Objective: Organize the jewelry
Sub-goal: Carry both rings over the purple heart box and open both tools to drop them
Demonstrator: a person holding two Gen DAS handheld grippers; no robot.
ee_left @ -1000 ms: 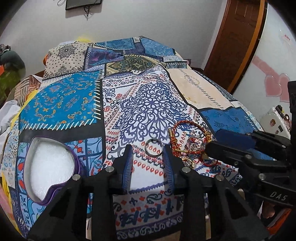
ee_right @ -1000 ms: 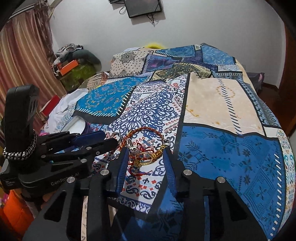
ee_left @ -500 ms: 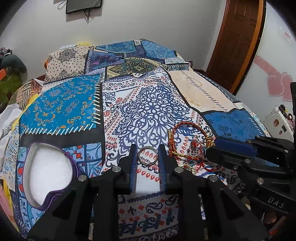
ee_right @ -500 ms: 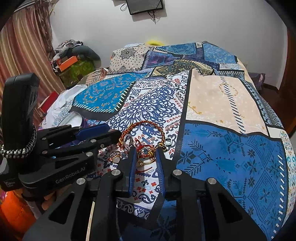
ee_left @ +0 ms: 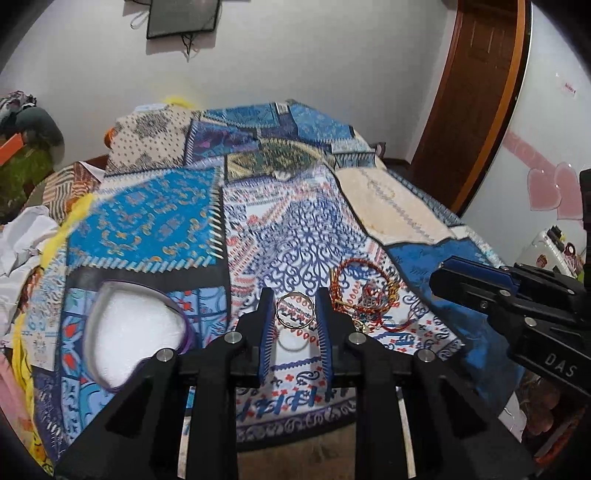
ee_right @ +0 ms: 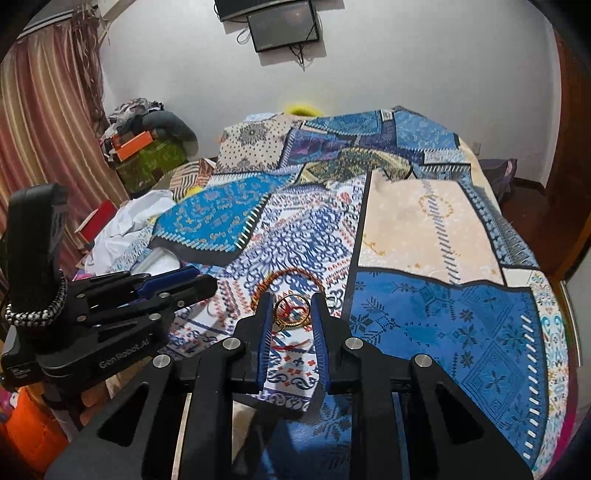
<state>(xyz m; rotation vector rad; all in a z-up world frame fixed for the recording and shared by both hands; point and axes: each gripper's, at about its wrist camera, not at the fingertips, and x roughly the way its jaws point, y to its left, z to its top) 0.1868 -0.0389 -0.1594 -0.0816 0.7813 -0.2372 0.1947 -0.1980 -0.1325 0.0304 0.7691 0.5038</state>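
My left gripper (ee_left: 294, 308) is shut on a silver ring bangle (ee_left: 294, 310) and holds it lifted above the patterned bedspread; its shadow lies on the cloth below. My right gripper (ee_right: 291, 312) is shut on a gold bangle (ee_right: 291, 312), raised off the cloth. A pile of red and gold bracelets (ee_left: 364, 291) lies on the bedspread to the right of the left gripper; a red braided bracelet (ee_right: 291, 275) shows beyond the right gripper. A heart-shaped purple box with white lining (ee_left: 133, 328) lies open to the left.
The patchwork bedspread (ee_left: 295, 229) covers the whole bed. White cloth (ee_right: 125, 229) and clutter sit at the bed's left side. A wooden door (ee_left: 476, 92) stands at the right, and a screen (ee_right: 282, 24) hangs on the far wall.
Both grippers closed from open onto their bangles and lifted them off the bedspread.
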